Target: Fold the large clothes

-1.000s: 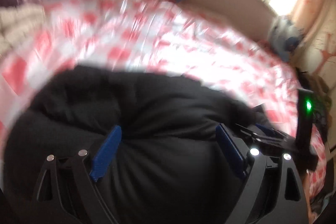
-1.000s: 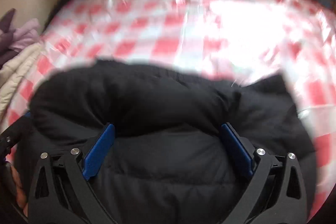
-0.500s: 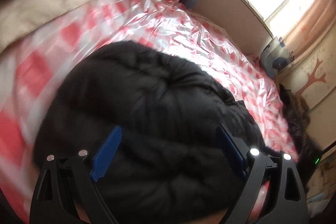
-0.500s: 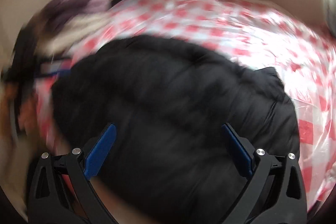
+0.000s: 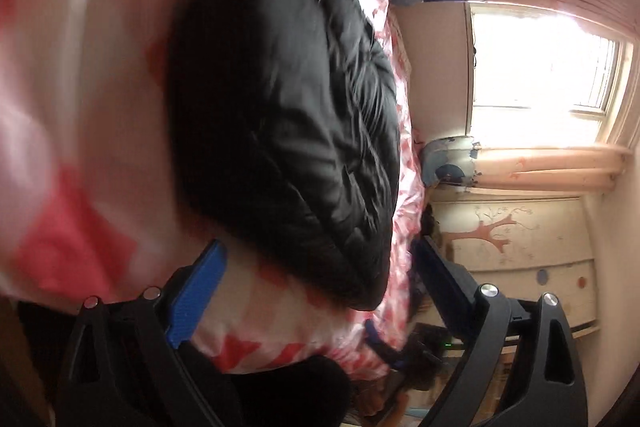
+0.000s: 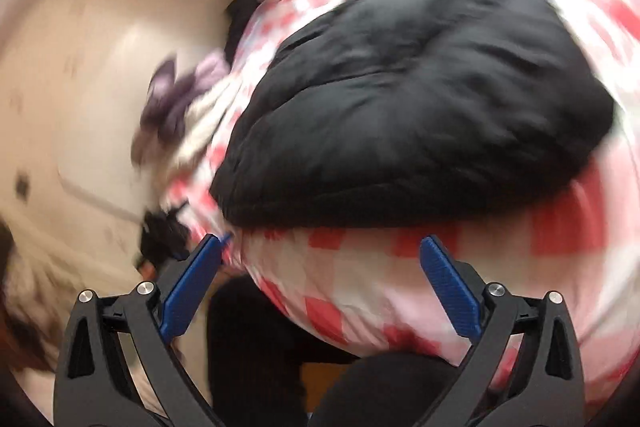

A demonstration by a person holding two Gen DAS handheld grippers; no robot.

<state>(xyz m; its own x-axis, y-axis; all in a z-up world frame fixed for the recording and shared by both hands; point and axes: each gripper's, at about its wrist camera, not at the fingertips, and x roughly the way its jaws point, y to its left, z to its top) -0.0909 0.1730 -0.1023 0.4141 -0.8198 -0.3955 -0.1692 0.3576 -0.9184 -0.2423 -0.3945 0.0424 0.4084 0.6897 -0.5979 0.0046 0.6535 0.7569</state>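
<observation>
A black puffer jacket [image 5: 280, 115] lies in a folded bundle on the bed's red-and-white checked cover [image 5: 80, 107]. The left wrist view is rolled sideways and blurred. My left gripper [image 5: 320, 263] is open and empty, drawn back near the bed's edge, apart from the jacket. In the right wrist view the same black jacket [image 6: 420, 99] rests on the checked cover [image 6: 360, 283]. My right gripper [image 6: 324, 263] is open too, with nothing between its fingers, just short of the jacket's near edge.
A pile of purple and cream clothes [image 6: 188, 107] lies at the bed's left side by the wall. A bright window [image 5: 540, 67] with curtains and a cabinet with a tree picture [image 5: 500, 235] stand beyond the bed. The person's dark legs [image 6: 260, 347] are below the grippers.
Both grippers have pulled back off the jacket towards the bed's edge and tilted sharply. The jacket stays on the cover, now clear of both pairs of fingers.
</observation>
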